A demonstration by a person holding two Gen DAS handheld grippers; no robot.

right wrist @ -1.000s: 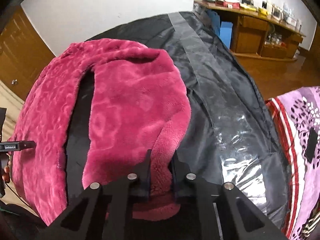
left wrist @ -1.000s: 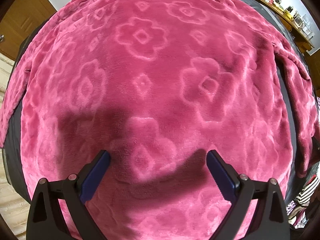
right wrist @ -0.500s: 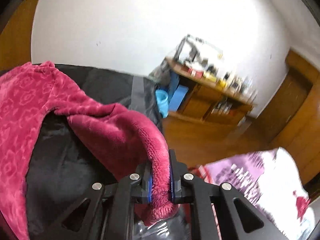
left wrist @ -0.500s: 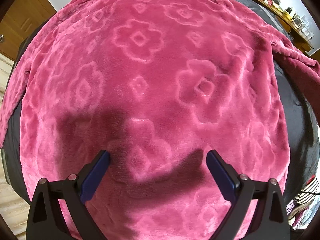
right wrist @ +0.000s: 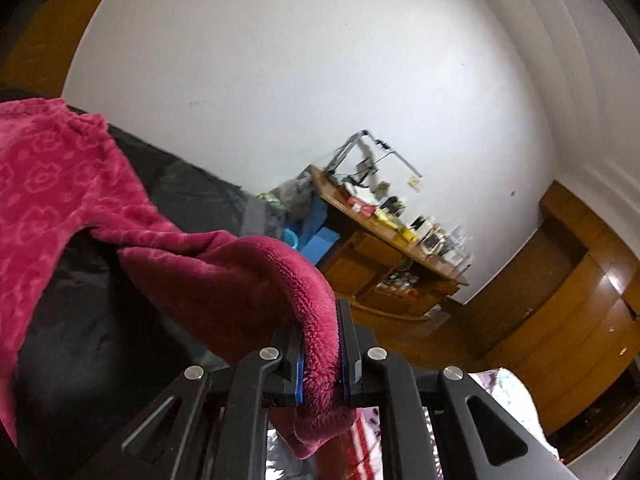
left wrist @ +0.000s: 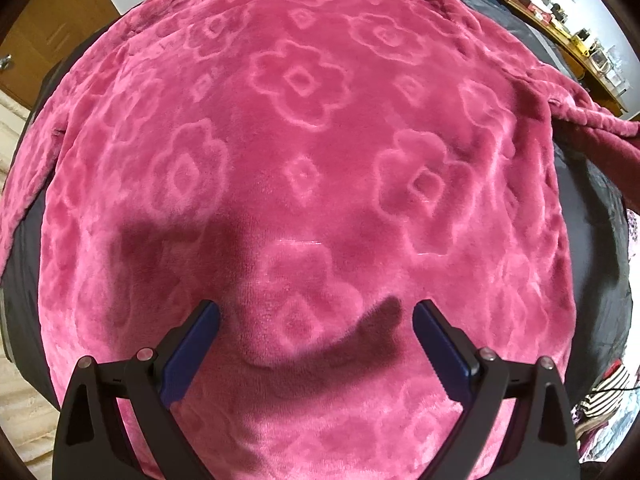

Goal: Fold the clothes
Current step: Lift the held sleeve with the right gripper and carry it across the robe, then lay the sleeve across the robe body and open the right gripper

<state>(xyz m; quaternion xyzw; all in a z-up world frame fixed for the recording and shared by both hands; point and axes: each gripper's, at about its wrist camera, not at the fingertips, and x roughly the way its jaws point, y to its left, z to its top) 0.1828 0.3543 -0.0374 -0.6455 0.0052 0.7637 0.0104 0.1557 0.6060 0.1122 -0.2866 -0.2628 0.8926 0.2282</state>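
Our left gripper (left wrist: 316, 316) with jaws released above the pink garment (left wrist: 304, 152) spread on the dark worktop (left wrist: 592, 216), our right gripper (right wrist: 320, 344) clenched on its sleeve (right wrist: 248, 280), lifted toward 3 o'clock

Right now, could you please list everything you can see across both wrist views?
fleece garment: one, magenta with embossed flowers, spread over the black cover; one edge lifted by the right gripper.
black cover: one, black, under the garment.
wooden desk: one, brown, cluttered, against the white wall.
blue box: one, blue, beside the desk.
patterned cloth: one, purple and white, lower right.
striped cloth: one, black and white, lower right edge.
left gripper: black with blue pads, open above the garment.
right gripper: black, shut on the garment's edge.
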